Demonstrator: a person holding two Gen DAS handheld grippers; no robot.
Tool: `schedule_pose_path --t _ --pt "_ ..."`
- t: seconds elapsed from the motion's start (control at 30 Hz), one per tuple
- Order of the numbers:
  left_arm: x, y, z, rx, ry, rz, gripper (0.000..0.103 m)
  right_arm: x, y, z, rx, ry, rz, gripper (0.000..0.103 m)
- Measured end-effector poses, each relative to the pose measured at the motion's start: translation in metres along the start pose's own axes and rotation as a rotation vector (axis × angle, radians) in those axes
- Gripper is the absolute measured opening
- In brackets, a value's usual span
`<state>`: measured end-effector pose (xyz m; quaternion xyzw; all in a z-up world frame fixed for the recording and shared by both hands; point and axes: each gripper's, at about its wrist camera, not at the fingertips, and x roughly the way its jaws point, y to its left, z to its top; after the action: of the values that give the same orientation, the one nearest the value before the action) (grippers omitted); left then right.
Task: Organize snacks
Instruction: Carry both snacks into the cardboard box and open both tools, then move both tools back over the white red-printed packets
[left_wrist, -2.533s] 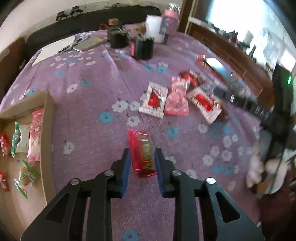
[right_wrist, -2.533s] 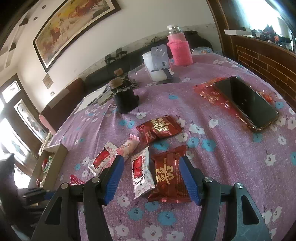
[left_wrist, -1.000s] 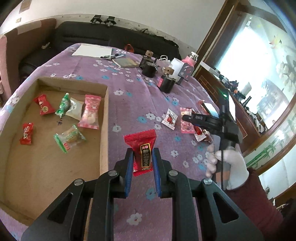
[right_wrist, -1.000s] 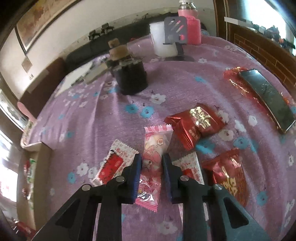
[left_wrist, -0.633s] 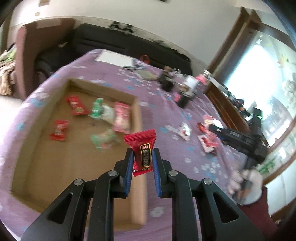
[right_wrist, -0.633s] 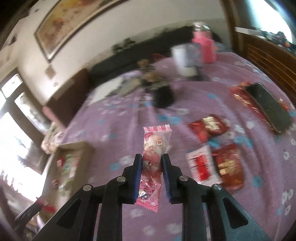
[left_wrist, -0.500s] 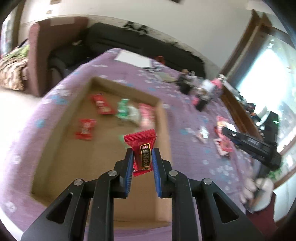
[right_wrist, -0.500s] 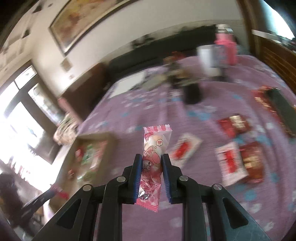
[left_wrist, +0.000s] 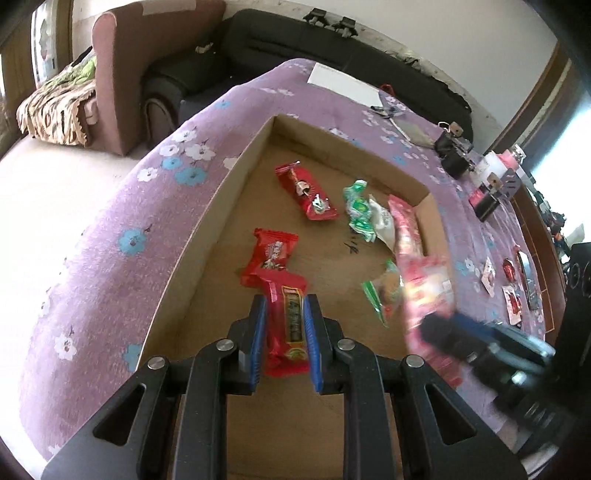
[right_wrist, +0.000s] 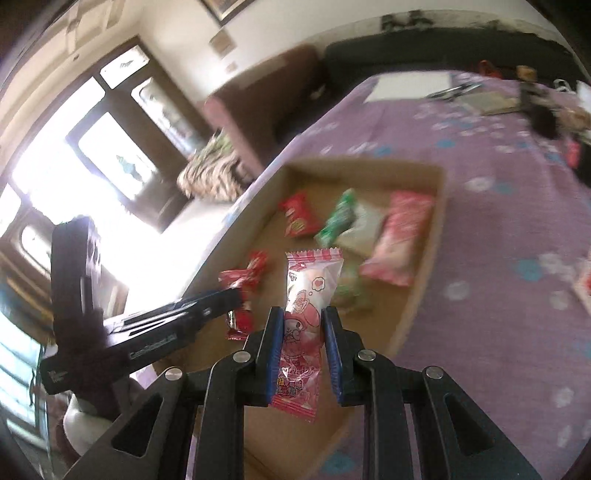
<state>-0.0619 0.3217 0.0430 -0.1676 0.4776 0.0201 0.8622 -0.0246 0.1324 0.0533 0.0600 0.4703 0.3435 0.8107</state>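
Observation:
My left gripper (left_wrist: 285, 332) is shut on a red snack packet (left_wrist: 286, 284) and hangs low over the floor of the open cardboard box (left_wrist: 229, 184). In the right wrist view my right gripper (right_wrist: 303, 332) is shut on a pink-and-white candy packet (right_wrist: 312, 295) above the same box (right_wrist: 432, 236), near its right wall. Each view catches the other gripper: the right gripper (left_wrist: 443, 325) is blurred, and the left gripper (right_wrist: 221, 299) comes in from the left. Several snacks lie in the box, among them a red one (left_wrist: 306, 192), a green one (left_wrist: 356, 206) and a pink one (left_wrist: 406, 229).
The box sits near the left edge of a table under a purple flowered cloth (left_wrist: 122, 240). More packets (left_wrist: 511, 299) and a phone (left_wrist: 524, 269) lie at the far right. Small black items (left_wrist: 452, 158) and a paper sheet (left_wrist: 343, 83) stand at the back; a sofa lies beyond.
Both grippers have carried their packets from the loose snacks on the cloth to above the box. The left one has sunk toward the box floor; the right one swung in beside it.

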Motion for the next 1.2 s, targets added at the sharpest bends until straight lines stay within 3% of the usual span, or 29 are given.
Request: schedule_pose_path --t 0.23,0.33,0.47,0.6,0.73,0.87,1.1,1.2 --pt "-0.006 0.009 0.001 -0.044 -0.013 -0.022 0.019 0.044 0.014 0.008 -0.028 0.056 -0.015 0.022" --pt "-0.016 0.015 -0.002 -0.061 -0.031 -0.031 0.024 0.056 0.013 0.015 -0.022 0.057 -0.031 0.022" --pt "-0.028 0.016 -0.007 -0.071 -0.059 -0.032 0.050 0.063 0.010 0.018 0.002 0.065 -0.012 0.025" --pt "-0.044 0.014 -0.013 -0.091 -0.102 -0.031 0.052 0.049 0.010 0.019 0.002 0.018 -0.013 0.034" --pt "-0.054 0.011 -0.017 -0.114 -0.133 -0.049 0.056 0.018 0.003 0.019 0.015 -0.043 -0.001 0.034" --pt "-0.058 0.006 -0.021 -0.125 -0.139 -0.059 0.056 -0.027 -0.023 0.015 0.049 -0.124 -0.017 0.038" --pt "-0.070 -0.023 -0.044 -0.113 -0.152 -0.093 0.057 -0.099 -0.126 -0.007 0.211 -0.225 -0.158 0.040" --pt "-0.076 -0.044 -0.056 -0.073 -0.181 -0.078 0.068 -0.125 -0.177 -0.021 0.309 -0.267 -0.237 0.042"
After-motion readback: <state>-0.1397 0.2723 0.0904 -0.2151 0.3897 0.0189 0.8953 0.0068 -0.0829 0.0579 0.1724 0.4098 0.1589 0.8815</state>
